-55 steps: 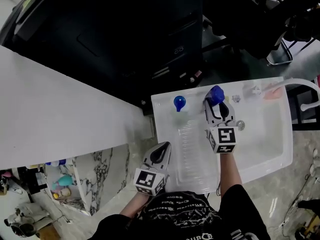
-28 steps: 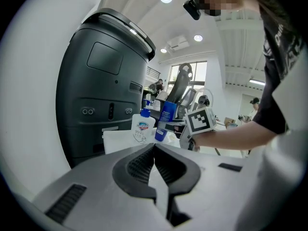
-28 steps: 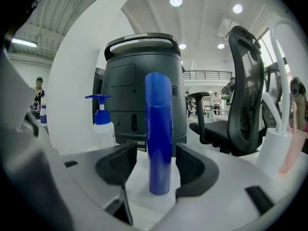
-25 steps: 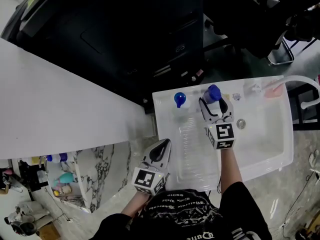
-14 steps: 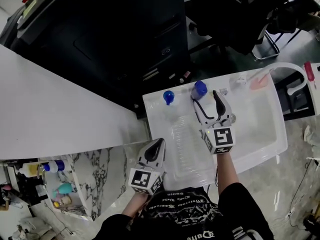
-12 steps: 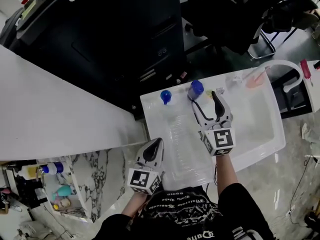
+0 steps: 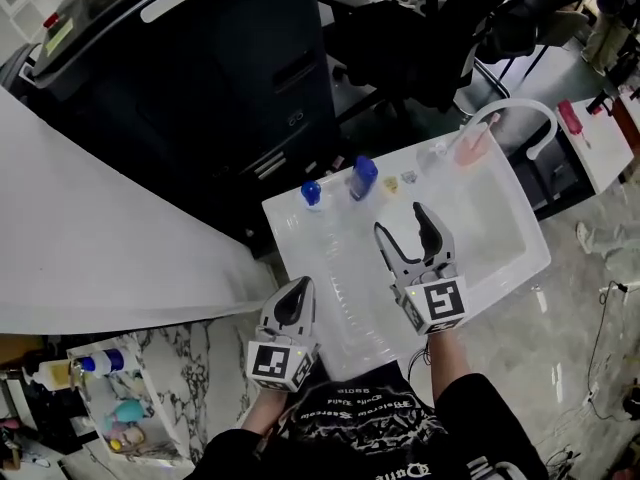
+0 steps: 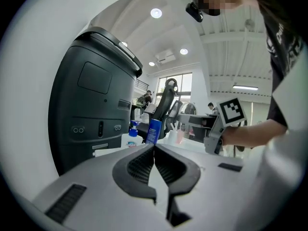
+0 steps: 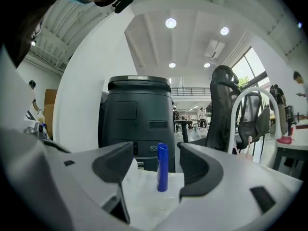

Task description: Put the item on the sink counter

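A blue tube (image 7: 362,176) stands upright on the back ledge of the white sink counter (image 7: 300,230), next to a blue-topped pump bottle (image 7: 311,193). My right gripper (image 7: 400,220) hovers over the counter a little in front of the tube, open, with nothing held. In the right gripper view the tube (image 9: 162,167) stands free beyond the wide jaws of the right gripper (image 9: 156,154). My left gripper (image 7: 302,284) is shut and empty at the counter's front left edge. The left gripper view shows the left gripper (image 8: 154,146) shut, with the tube (image 8: 154,130) and the bottle (image 8: 132,137) far ahead.
A curved white faucet (image 7: 512,114) arches over the sink basin (image 7: 487,230) at the right, with a pink item (image 7: 469,147) by it. A large dark machine (image 7: 200,68) stands behind the counter. A white worktop (image 7: 80,238) runs at the left above a shelf of bottles (image 7: 95,365).
My right gripper has opened, let go of the blue tube and drawn back toward me. The tube stays standing on the back ledge. The left gripper stays shut.
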`<action>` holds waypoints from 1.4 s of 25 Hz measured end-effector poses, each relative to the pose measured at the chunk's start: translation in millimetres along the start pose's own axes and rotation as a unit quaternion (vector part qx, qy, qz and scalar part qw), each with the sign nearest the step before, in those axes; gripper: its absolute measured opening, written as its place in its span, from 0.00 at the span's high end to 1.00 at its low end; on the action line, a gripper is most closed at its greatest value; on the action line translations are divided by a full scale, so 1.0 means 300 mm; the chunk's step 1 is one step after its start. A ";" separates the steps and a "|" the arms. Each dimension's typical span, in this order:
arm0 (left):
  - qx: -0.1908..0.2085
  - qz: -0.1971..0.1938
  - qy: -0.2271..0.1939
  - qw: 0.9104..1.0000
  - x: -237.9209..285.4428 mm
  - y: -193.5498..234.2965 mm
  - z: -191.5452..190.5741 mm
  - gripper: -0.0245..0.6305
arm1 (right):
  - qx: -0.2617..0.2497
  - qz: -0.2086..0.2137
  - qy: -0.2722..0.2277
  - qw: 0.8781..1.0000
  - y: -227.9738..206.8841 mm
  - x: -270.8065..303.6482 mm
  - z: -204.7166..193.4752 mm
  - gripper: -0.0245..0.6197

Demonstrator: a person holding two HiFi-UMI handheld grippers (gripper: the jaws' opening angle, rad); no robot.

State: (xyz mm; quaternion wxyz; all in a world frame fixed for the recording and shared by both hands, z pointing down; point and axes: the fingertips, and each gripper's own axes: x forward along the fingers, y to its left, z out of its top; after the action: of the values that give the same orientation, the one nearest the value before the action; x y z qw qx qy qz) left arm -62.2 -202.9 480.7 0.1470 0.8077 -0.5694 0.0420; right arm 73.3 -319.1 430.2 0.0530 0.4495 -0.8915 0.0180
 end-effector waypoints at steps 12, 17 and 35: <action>0.017 -0.052 -0.001 0.999 -0.077 -0.035 0.005 0.95 | 0.043 -0.053 0.031 0.997 0.108 -0.226 -0.088 0.50; 0.021 -0.074 0.004 0.997 -0.100 -0.042 -0.009 0.95 | 0.050 -0.079 0.043 0.995 0.139 -0.304 -0.149 0.50; 0.038 -0.128 -0.002 0.991 -0.140 -0.059 -0.031 0.95 | 0.043 -0.131 0.066 0.988 0.246 -0.405 -0.215 0.64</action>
State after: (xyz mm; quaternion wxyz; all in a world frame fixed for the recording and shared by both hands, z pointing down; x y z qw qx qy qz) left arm -59.5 -156.6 476.4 0.1191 0.8789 -0.4599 0.0424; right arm 90.7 -172.9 481.9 0.0946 0.5623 -0.8177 0.0788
